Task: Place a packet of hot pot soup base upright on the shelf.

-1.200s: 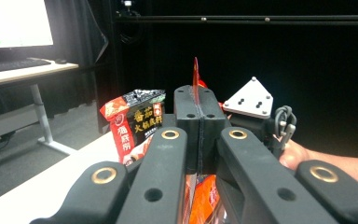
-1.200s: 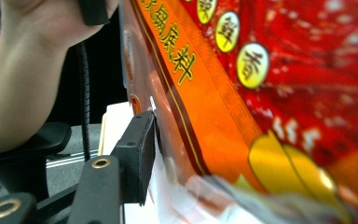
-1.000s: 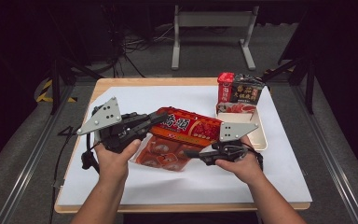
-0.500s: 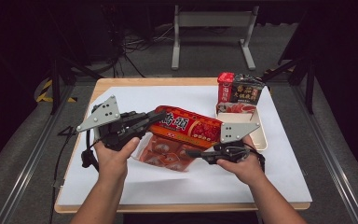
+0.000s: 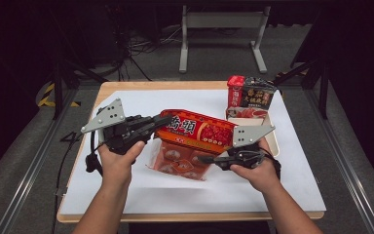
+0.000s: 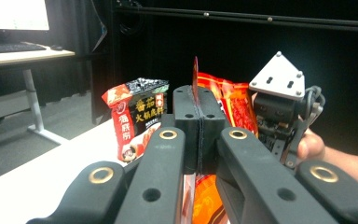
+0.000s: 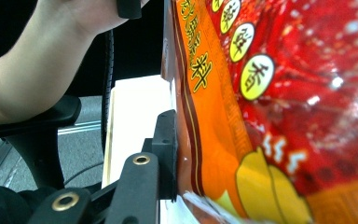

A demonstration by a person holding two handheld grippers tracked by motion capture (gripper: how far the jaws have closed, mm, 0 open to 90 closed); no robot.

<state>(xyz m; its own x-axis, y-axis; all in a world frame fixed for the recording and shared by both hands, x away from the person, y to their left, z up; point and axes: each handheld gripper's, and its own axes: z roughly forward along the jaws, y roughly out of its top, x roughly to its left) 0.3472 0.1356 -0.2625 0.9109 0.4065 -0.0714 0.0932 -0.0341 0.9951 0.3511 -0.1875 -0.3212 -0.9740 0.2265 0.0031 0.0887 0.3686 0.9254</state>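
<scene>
With both hands at mid-table, status as follows:

Bag: red-orange snack bag (image 5: 197, 131) held up off the table between the two grippers, tilted, long side running left-right in the high view; clear tray pack (image 5: 177, 158) lies flat on the sheet just under it.
Left gripper: left gripper (image 5: 153, 124) jaws pressed together on the bag's left edge seal; in the left gripper view the thin seal stands upright in the seam between the pads (image 6: 199, 122).
Right gripper: right gripper (image 5: 207, 159) at the bag's lower right edge; jaws have just been closing, one pad (image 7: 168, 154) flat against the orange film, other jaw hidden behind the bag. Reads as a pinch on the bag.
Other items: red-black packets (image 5: 251, 95) upright at the far right, well apart from both grippers, on a beige tray (image 5: 274, 141).
Surface: white sheet (image 5: 126, 190) over a wooden tabletop (image 5: 112, 87).
Room: dark, grey floor, metal frame legs (image 5: 221, 36) beyond the table; desk with monitor (image 6: 14, 14) in the left gripper view.
</scene>
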